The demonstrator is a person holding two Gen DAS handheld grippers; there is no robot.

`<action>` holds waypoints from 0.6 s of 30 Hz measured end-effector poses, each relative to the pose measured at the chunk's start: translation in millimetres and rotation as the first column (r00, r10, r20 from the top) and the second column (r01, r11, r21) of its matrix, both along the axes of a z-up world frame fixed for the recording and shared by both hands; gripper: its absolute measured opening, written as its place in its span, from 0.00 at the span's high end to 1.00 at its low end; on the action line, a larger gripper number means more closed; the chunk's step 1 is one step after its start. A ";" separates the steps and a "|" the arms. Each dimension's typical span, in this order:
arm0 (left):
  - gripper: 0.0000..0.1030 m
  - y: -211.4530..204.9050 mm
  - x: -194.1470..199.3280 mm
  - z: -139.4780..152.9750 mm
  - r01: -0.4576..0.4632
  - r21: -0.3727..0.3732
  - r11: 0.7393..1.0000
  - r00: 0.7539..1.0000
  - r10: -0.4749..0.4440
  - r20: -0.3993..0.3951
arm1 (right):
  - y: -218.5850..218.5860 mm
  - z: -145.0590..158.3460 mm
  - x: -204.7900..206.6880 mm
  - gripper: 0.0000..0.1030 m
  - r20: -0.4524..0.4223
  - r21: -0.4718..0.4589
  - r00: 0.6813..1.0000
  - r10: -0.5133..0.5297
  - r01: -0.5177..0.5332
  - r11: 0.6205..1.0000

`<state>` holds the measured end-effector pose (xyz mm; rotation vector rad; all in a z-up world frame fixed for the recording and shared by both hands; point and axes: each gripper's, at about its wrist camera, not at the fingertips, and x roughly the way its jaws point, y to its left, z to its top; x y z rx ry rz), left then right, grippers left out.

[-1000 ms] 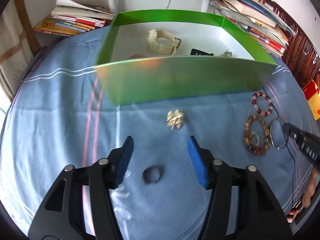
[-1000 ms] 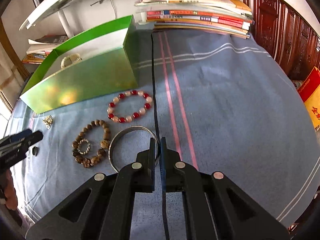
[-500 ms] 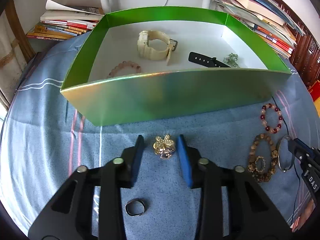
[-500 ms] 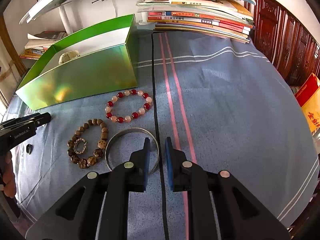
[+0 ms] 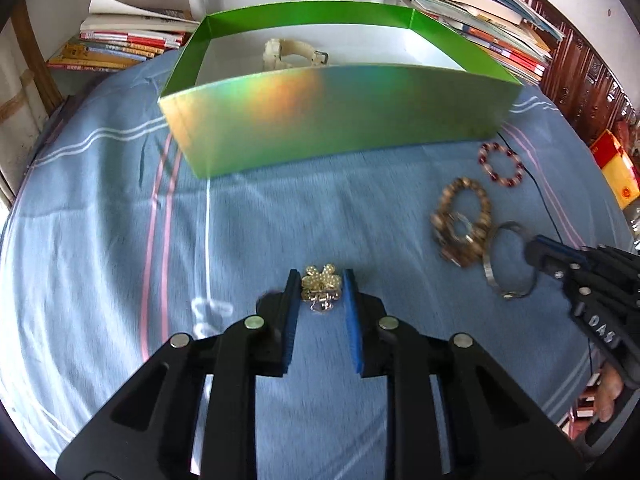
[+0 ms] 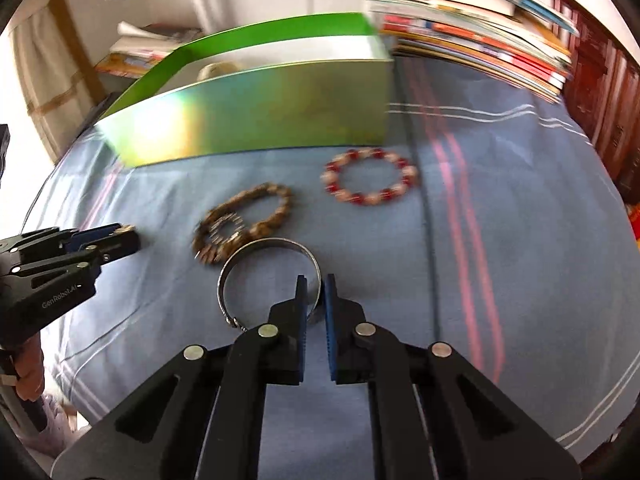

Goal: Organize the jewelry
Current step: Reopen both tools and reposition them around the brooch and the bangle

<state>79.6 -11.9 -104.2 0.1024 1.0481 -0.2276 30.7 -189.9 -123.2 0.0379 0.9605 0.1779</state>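
Two wrist views over a desk draped in a blue cloth (image 5: pixel 100 240) with pink and white stripes.

Left gripper (image 5: pixel 321 280), black with blue pads: jaws narrow, just closed in against a small gold flower-shaped brooch set with pearly stones (image 5: pixel 320 284), pads pressing its two sides. Brooch near the front of the desk, well short of the box, slightly blurred.

Right gripper (image 6: pixel 316 286), same build: jaws nearly together, just narrowed around the rim of a plain silver metal bangle (image 6: pixel 256 264), one pad inside the ring and one outside. Cannot tell for certain whether the pads actually pinch the band. Bangle flat on the cloth, its far edge touching a brown wooden bead bracelet (image 6: pixel 248 220) with a small sparkly ring lying inside it.

Beyond those, a bracelet of red and pale pink beads (image 6: pixel 370 178), apart from the others, just in front of the box.

At the back, a shiny green open cardboard box with a white interior (image 5: pixel 340 120); inside, a cream chunky watch (image 5: pixel 288 54) against the far wall.

Behind the box, stacks of books and magazines (image 5: pixel 120 40). A thin black cable (image 5: pixel 540 184) running across the cloth on the right.
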 end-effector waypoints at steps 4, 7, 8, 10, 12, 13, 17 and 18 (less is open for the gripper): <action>0.60 6.0 -8.3 4.6 -0.011 0.002 1.000 1.000 0.011 0.016 | -1.1 2.2 1.4 0.72 -0.001 0.012 1.000 -0.010 0.010 1.000; 0.57 5.4 -8.2 5.0 -0.019 0.009 1.000 1.000 0.019 0.021 | -4.4 3.7 1.2 0.67 0.005 0.002 0.999 -0.032 0.032 0.999; 0.57 5.8 -7.0 4.5 -0.019 0.009 1.000 1.000 0.019 0.020 | -5.0 3.5 1.2 0.66 0.006 0.000 0.999 -0.035 0.035 0.999; 0.57 3.4 -5.0 2.8 -0.020 0.014 1.000 1.000 0.019 0.018 | -6.4 3.2 0.6 0.66 0.007 -0.006 0.999 -0.034 0.035 0.999; 0.57 0.4 -4.8 1.8 -0.021 0.026 0.999 0.999 0.021 0.024 | -6.4 1.8 0.8 0.66 0.004 -0.007 0.999 -0.032 0.032 0.999; 0.56 0.0 -4.7 1.7 -0.021 0.029 0.999 0.999 0.020 0.025 | -6.0 1.1 1.0 0.66 0.004 -0.008 0.999 -0.032 0.032 0.999; 0.52 -4.3 -3.2 1.2 -0.018 0.032 0.999 0.999 0.017 0.028 | -5.3 0.7 0.7 0.66 0.009 -0.012 0.999 -0.031 0.032 0.999; 0.52 -5.0 -3.4 1.1 -0.016 0.034 0.999 0.999 0.015 0.030 | -3.9 0.5 0.9 0.65 0.011 -0.015 0.999 -0.031 0.031 0.999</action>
